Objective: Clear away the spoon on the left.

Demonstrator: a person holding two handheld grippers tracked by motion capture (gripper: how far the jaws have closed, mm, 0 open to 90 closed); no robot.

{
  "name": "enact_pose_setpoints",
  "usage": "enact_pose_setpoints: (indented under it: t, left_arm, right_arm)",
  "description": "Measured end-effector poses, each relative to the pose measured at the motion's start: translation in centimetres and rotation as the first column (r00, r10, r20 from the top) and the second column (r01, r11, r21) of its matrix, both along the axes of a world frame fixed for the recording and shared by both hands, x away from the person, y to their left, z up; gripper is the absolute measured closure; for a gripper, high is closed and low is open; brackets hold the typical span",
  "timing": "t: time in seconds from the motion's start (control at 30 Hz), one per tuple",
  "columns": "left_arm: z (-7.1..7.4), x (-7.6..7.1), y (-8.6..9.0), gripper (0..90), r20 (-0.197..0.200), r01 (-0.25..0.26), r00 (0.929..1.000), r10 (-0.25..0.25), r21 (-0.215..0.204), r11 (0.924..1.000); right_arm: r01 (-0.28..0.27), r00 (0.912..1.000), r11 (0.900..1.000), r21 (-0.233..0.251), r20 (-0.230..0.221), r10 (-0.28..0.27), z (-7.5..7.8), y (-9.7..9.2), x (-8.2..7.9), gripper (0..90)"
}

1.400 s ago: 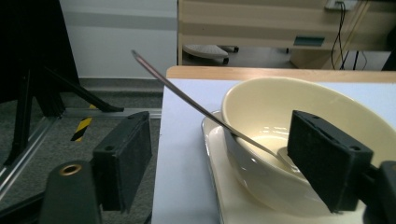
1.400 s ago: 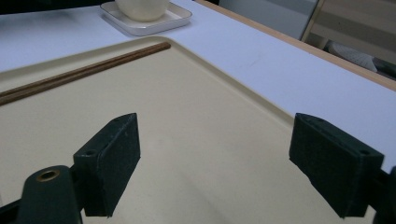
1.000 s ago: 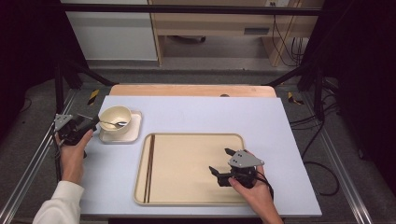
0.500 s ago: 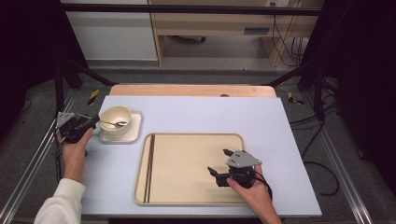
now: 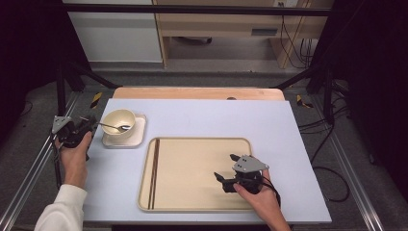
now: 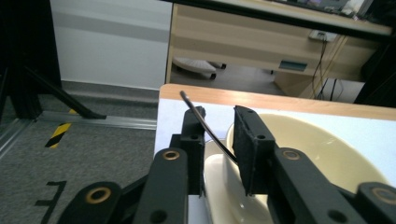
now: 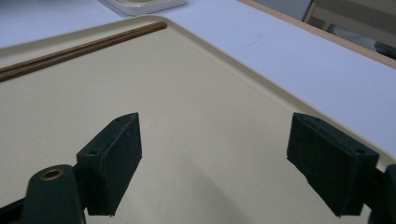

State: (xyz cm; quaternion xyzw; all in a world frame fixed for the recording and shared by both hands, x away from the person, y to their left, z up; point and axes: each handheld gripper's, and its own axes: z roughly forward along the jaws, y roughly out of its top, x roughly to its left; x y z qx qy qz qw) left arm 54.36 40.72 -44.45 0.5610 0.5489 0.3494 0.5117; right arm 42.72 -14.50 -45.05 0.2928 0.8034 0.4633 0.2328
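Glossy cream bowl (image 5: pixel 119 123) — matt plastic tray (image 5: pixel 192 204), thin wooden chopsticks (image 5: pixel 153 172).

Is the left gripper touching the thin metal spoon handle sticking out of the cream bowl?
Cannot tell. The left gripper view shows the spoon handle between the left gripper's part-open jaws, with neither a gap nor contact plain.

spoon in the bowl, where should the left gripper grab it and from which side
Grip the spoon by its thin handle, near the free end that sticks out past the bowl rim toward the table's left edge. Come from that left side, where the left gripper already has a jaw on each side of the handle. The spoon's head lies down inside the bowl, walled in.
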Motion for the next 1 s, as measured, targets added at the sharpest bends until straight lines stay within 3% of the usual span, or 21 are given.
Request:
enact_pose_setpoints:
  t: [0.4,0.7,1.0]
  left_arm:
    - [2.1,-2.1,-1.9,88.6,0.108,0.064,0.9921,-0.063,0.002,0.998]
    - [3.8,-3.0,-2.6,89.1,0.158,0.072,0.9848,-0.073,0.014,0.9973]
    - [5.9,-4.0,-3.6,89.1,0.215,0.109,0.9705,-0.11,0.015,0.9939]
  right_arm:
    - [0.0,1.0,1.0,0.003,-0.009,0.0,0.0,-0.1,0.0,18.1]
    - [0.007,1.0,0.9999,0.008,-0.005,-0.007,-0.1,-0.3,0.1,17.6]
    - [0.019,0.9998,0.9997,0.016,0.001,-0.019,-0.1,-0.5,0.1,17.6]
